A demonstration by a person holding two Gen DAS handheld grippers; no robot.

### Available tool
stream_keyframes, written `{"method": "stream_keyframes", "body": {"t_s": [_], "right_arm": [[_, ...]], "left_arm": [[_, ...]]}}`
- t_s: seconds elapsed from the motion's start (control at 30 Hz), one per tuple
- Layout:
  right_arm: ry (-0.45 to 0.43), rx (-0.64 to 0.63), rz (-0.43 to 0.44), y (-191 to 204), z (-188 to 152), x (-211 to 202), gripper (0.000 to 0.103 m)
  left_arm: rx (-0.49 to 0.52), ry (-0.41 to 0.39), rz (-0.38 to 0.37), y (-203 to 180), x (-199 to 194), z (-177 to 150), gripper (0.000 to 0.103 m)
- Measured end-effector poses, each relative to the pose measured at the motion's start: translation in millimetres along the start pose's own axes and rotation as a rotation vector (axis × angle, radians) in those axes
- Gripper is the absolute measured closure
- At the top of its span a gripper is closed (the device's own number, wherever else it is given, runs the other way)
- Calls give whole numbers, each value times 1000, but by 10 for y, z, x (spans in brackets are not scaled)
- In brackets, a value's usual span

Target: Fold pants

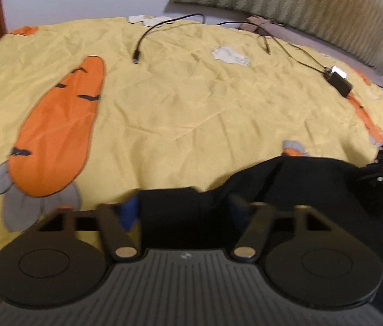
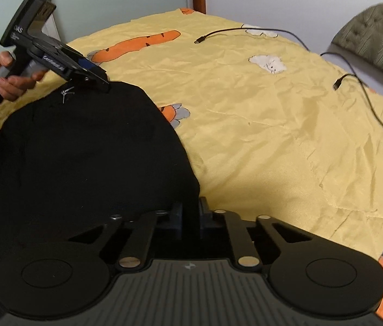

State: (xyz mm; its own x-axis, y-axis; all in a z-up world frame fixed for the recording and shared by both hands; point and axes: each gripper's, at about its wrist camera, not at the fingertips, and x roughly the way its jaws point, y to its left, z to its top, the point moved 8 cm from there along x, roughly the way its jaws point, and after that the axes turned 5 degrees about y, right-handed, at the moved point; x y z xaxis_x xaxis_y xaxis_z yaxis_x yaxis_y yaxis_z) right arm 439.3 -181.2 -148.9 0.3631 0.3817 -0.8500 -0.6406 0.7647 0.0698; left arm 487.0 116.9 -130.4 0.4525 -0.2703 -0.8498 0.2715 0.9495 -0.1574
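Two grippers work the near edge of the black pants (image 2: 82,157), which lie in a dark mound at the front of the bed, on the yellow bedspread (image 2: 259,125).

The left gripper (image 1: 183,206) has its fingers spread wide, with a flat black fold of cloth between them; whether they grip it, I cannot tell. The right gripper (image 2: 190,214) has its fingers drawn close together at the hem, apparently pinching the cloth, though black on black makes that hard to confirm.

What could go wrong, as I judge it: the fabric looks soft and limp, so a lift by one thin layer could let the rest slide and bunch rather than fold cleanly. If the wide fingers close on too little cloth, that corner may drop. Several thin black charging cables (image 2: 354,81) trail loose across the far half of the bed, and a dragged leg could snag them.

Crinkled and lightly glossy, the bedspread carries orange carrot appliqués (image 1: 61,125) and small white patches. A ribbed olive cushion (image 1: 313,8) leans behind.
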Motion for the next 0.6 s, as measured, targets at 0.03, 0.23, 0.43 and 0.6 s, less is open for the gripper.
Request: {"method": "stream_keyframes", "body": {"t_s": [0.03,0.23,0.43,0.6], "right_arm": [[-5,-13,-26,33,1,-17,96],[-68,-150,-236,389,-3,-239,97],[-168,-246,-449,744,-2,-637,98],[-225,-303,-513,1152,-73,-1040,98]], "left_arm": [[-18,4,-23,9,-33,-15,60],[-26,-57,-22,-43,-372,-77,66],[-34,-147,4,-170,-812,-161,67],[-43,-226,-8,-280,-1355,-347,67]]}}
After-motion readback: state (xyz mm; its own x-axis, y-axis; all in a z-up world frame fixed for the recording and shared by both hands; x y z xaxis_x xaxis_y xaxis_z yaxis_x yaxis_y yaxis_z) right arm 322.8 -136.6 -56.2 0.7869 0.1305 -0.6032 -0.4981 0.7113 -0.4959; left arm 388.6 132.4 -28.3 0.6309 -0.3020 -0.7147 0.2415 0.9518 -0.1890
